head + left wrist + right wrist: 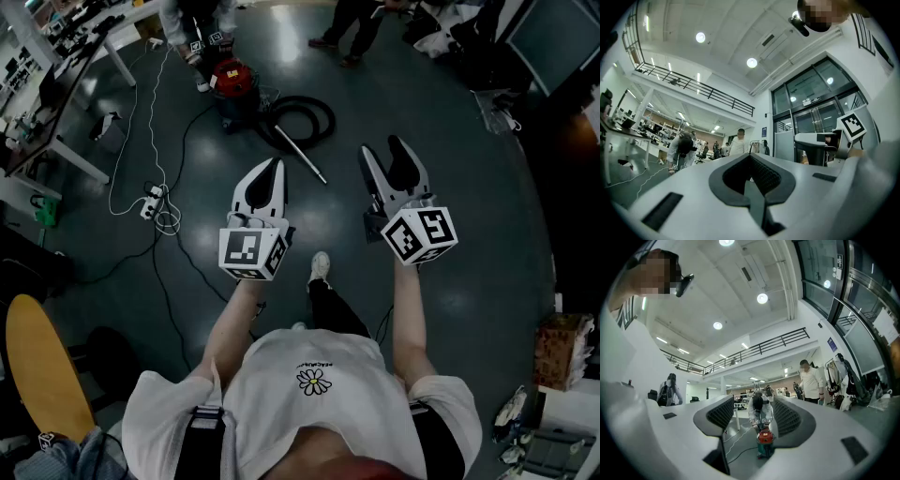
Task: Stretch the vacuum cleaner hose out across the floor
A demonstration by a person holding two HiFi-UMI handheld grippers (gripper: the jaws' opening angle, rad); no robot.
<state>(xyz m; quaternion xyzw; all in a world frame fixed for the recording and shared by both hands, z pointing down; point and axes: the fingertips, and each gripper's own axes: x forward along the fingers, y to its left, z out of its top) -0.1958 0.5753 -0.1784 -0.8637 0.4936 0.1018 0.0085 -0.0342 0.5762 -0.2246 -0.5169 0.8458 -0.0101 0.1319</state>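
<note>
1. Left claw [273, 169]: sits pressed together with nothing between its jaws, points slightly above level, carries a marker cube [251, 251] at its rear.
2. Right claw [382, 148]: stands spread wide and empty, just beside the left one and about level with it, bears its own marker cube [422, 234].
3. White shoe [320, 266]: rests on the dark floor [450, 112] below the claws, between the person's two forearms.
4. Power strip [150, 202]: lies on the floor to the left of the left claw, near the white leg of a desk [80, 159].
5. Metal wand [300, 155]: lies flat on the floor ahead of the claws, well apart from both, slants from the hose down toward the gap between them.
6. Vacuum cleaner hose [330, 120]: lies curled in a loop on the floor just right of the vacuum, not yet stretched out, touches neither claw.
7. Red vacuum cleaner [234, 82]: stands on the floor at the far left end of the hose; shows far off between the spread jaws in the right gripper view, not in their grip.
8. Bending person [759, 411]: leans over the vacuum from its far side.
9. White-shirted person [811, 380]: stands farther back, at the right of the right gripper view.
</note>
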